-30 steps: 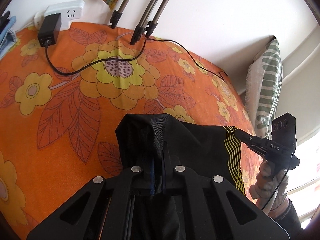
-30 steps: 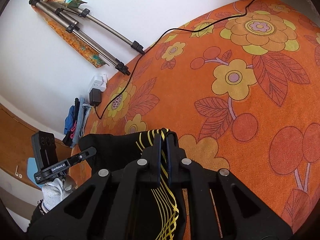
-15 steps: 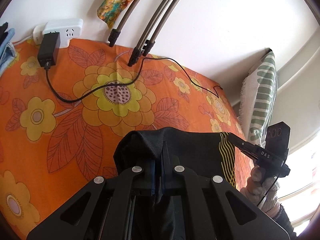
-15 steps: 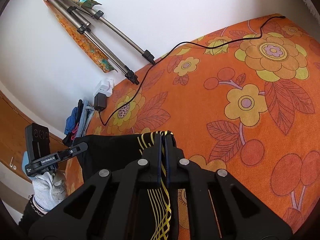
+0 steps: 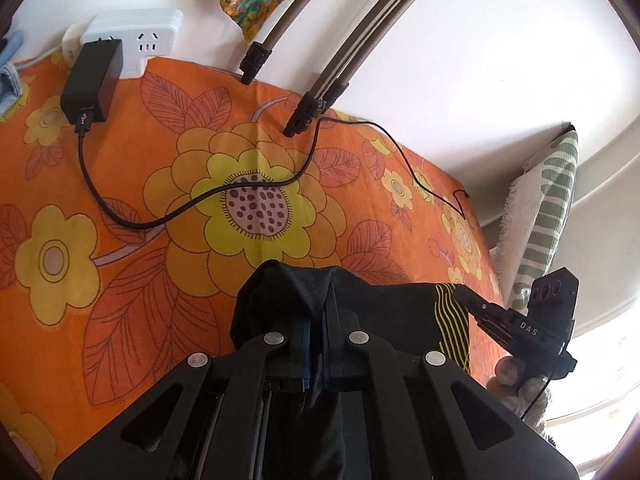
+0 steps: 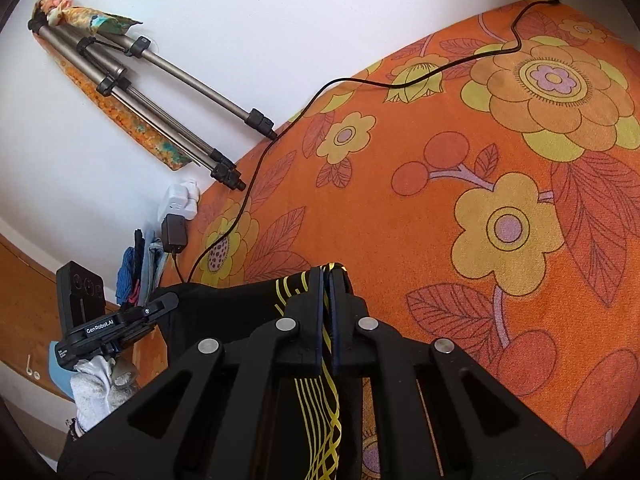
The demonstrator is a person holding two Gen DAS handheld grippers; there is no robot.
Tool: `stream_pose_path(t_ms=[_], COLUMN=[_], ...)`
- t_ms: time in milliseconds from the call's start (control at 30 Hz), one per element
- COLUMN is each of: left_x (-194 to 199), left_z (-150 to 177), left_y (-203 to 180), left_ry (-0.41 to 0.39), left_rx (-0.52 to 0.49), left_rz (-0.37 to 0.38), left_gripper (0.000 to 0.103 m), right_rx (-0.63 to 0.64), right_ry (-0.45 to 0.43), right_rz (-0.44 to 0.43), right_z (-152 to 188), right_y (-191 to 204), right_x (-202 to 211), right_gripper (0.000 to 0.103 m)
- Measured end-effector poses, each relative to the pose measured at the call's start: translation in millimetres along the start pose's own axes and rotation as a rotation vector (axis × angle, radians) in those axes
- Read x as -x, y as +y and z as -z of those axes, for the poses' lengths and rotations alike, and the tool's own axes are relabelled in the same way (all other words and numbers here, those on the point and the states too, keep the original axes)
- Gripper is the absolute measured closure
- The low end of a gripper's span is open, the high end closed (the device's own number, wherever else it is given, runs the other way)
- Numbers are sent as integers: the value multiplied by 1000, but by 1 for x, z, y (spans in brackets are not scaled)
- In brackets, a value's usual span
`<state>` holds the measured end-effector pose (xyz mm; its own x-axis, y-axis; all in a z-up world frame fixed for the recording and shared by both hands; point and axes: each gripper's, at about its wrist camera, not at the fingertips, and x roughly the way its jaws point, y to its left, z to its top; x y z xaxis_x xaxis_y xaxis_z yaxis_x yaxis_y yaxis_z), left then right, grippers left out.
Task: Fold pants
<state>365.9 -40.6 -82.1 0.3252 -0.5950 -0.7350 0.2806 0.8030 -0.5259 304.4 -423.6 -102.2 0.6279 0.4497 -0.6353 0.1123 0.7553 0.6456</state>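
Note:
Black pants (image 5: 384,312) with a yellow wavy stripe (image 5: 450,320) hang stretched between my two grippers above the orange floral bed (image 5: 140,264). My left gripper (image 5: 316,304) is shut on a bunched black edge of the pants. In the right wrist view, my right gripper (image 6: 329,280) is shut on the pants (image 6: 240,308) at the yellow-striped edge (image 6: 320,408). Each view shows the other gripper from the side, held by a gloved hand: the right gripper (image 5: 476,304) at the striped end, the left gripper (image 6: 168,304) at the black end.
A black charger (image 5: 92,80) sits in a white power strip (image 5: 132,40) at the wall, its cable (image 5: 192,204) trailing across the bed. Tripod legs (image 5: 320,92) lean on the wall. A green-striped pillow (image 5: 548,216) stands at the right; clothes (image 6: 136,264) are piled at the left.
Both grippers carried the stretched pants farther toward the wall; the power strip, charger and tripod legs now loom larger and closer. Both grips stayed shut.

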Motion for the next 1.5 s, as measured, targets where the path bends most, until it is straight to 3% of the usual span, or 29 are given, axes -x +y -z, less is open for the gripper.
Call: stream_pose_path(t_ms=[167,300,400,433,567,767,1033,1300,1500], left_x=[-2,-5,-6,-6,4,19,-10,-26,-15], left_z=[1,6,10,11,13,-5,-25,-30,-33], left_y=[7,5,1,1,-5,3,22,28,22], left_ry=[12,28,26,23,-8,-62,-58,-52,-56], left_rx=[15,16,-22,-25,-55,2,44,17,-16], left_rz=[0,-4,-42,-49,-44,20,-21,-92,-115], left_gripper=[100,90,90,98,100,101,101,101,96], right_rx=[42,62,93,99,112,102,85,111,134], right_ry=[30,48,60,62,46,-20,-34,-27,-43], right_rz=[13,6,11,21,12,-23,16,79,90], right_z=[4,10,13,13,14,-1,-13,-15,-17], right_y=[6,5,9,10,15,21,12,9,13], right_x=[2,7,6,5,6,22,-9,-29,-12], right_gripper=[94,82,82,82,99,100,100,100,99])
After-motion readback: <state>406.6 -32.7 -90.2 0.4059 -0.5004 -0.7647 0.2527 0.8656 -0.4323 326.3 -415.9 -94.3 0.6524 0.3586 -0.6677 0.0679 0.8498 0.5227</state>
